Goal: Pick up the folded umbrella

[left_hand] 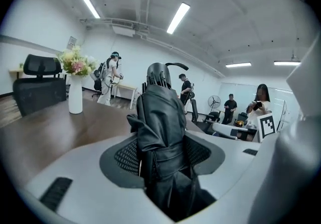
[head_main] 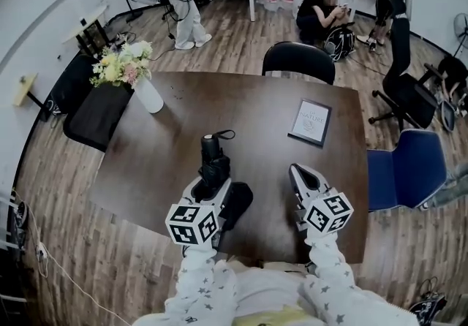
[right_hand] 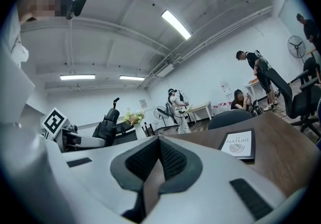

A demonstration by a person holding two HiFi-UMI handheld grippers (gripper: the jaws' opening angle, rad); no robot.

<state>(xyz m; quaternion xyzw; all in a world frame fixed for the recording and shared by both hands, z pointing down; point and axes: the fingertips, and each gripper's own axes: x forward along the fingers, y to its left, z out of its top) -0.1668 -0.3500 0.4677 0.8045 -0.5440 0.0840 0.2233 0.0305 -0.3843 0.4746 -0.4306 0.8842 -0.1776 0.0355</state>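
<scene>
Left gripper (head_main: 210, 184) jaws clamped on the folded black fabric umbrella (head_main: 214, 156), lower centre of the head view, over the dark brown wooden table (head_main: 248, 112). Right gripper (head_main: 296, 169) at lower right, jaws closed together, nothing between them.

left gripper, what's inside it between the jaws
The folded black umbrella, clamped in the left gripper, handle end and strap loop poking out ahead. Its fabric covers where the pads touch it.
</scene>
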